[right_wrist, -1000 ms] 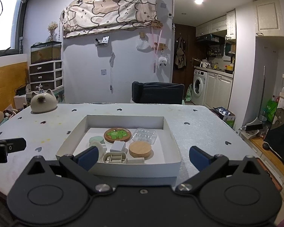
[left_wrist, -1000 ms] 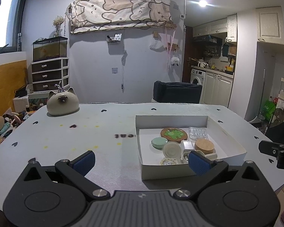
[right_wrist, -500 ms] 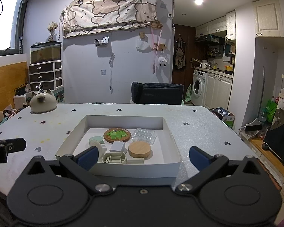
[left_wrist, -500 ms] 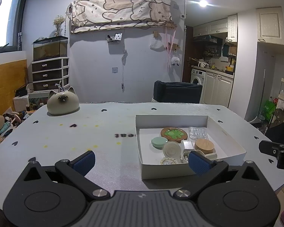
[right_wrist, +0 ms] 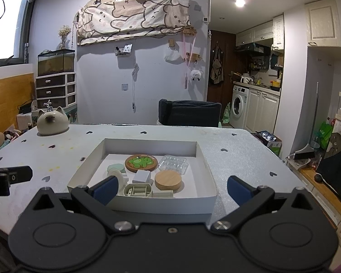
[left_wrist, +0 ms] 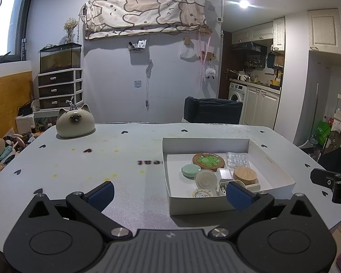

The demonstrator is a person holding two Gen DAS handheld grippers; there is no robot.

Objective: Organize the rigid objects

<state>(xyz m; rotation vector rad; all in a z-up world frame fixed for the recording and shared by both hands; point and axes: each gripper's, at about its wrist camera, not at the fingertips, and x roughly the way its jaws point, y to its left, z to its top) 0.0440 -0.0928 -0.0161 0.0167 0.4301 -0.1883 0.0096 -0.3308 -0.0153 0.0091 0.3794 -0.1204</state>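
Note:
A shallow white box (left_wrist: pixel 270 159) (right_wrist: pixel 204 159) sits on the grey table and holds several small items: a round coaster with a green print (left_wrist: pixel 207 161) (right_wrist: pixel 141 162), a wooden disc (left_wrist: pixel 245 175) (right_wrist: pixel 167 180), a clear plastic blister tray (left_wrist: pixel 236 160) (right_wrist: pixel 173 163), a mint disc (left_wrist: pixel 190 171), a cream round lid (left_wrist: pixel 206 179) and a white cube (right_wrist: pixel 141 176). My left gripper (left_wrist: pixel 169 194) hovers open near the table's front edge, left of the box. Open too, my right gripper (right_wrist: pixel 170 191) hangs just in front of the box. Neither holds anything.
A cat-shaped ceramic ornament (left_wrist: pixel 75 121) (right_wrist: pixel 53 121) stands at the table's far left corner. A dark chair (left_wrist: pixel 212 113) is behind the far edge. Toys clutter the floor at left (left_wrist: pixel 0 154). Bare tabletop (left_wrist: pixel 102 159) lies left of the box.

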